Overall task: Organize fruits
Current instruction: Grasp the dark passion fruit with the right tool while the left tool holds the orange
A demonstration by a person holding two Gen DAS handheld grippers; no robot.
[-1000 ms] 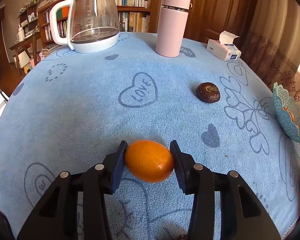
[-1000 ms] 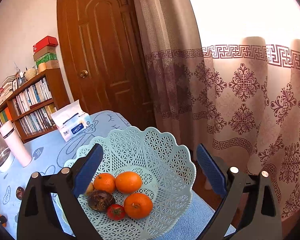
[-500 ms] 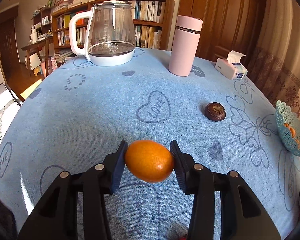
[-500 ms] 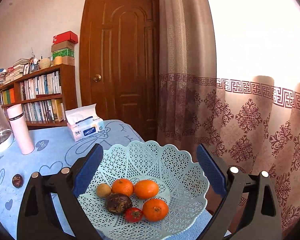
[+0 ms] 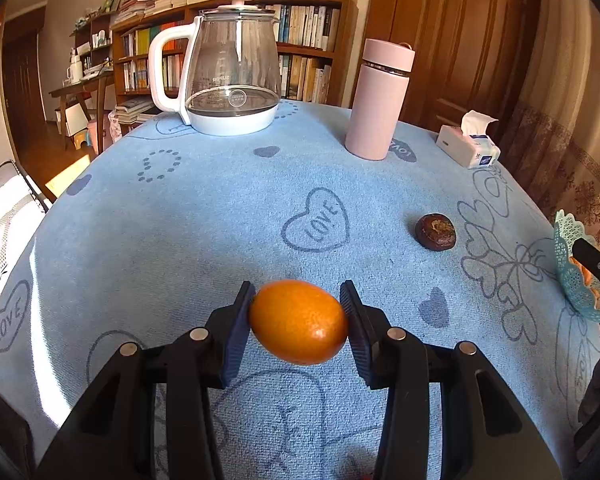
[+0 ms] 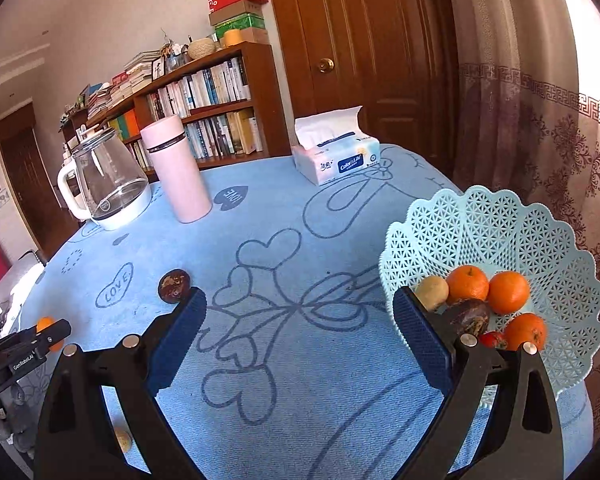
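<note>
Fruit first: an orange [image 5: 299, 321] sits clamped between the two blue pads of the left tool [image 5: 299, 322], lifted above the blue worktop [image 5: 220, 216]. Ahead and to the right of that tool, a dark brown fruit [image 5: 435, 230] lies on the cloth, well apart from it. The right tool [image 6: 300, 320] hangs with its fingers spread wide, gripping nothing; that dark fruit lies just beyond its left fingertip. A pale blue lattice basket [image 6: 500, 220], beside the right finger, holds three oranges, a dark fruit, a small red one and a yellowish one.
</note>
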